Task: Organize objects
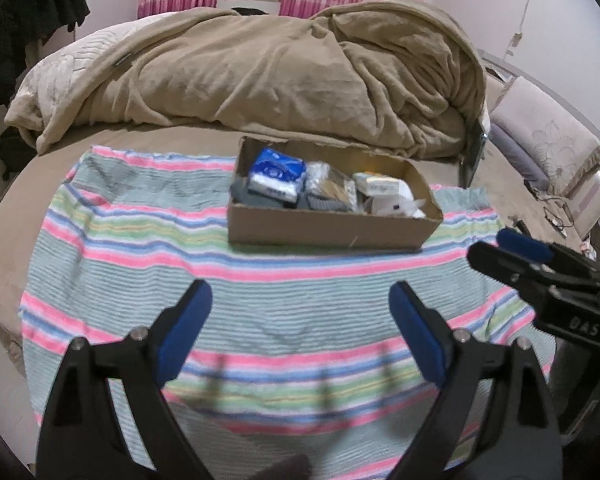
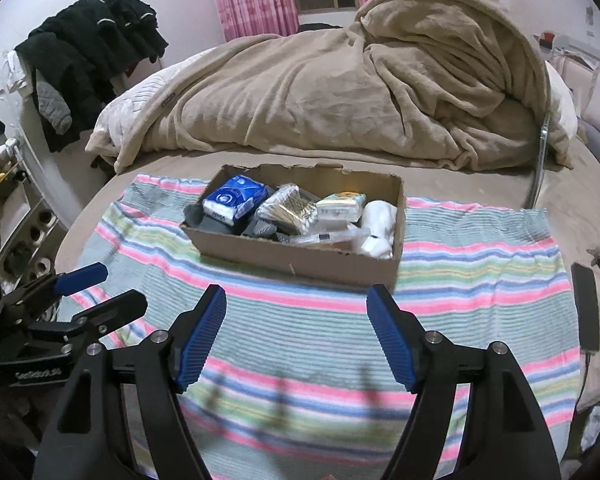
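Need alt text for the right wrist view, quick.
A cardboard box packed with small items sits on a striped towel on a bed. The open, empty right gripper points at it, the left gripper at lower left.

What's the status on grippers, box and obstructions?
Left gripper and right gripper empty, jaws open. Cardboard box packed, on striped towel. Nothing between.

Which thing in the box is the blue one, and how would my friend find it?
On the bed, a striped towel holds a cardboard box. The blue packet lies at its left end, beside a clear pack of cotton swabs. It alone is blue with white print.
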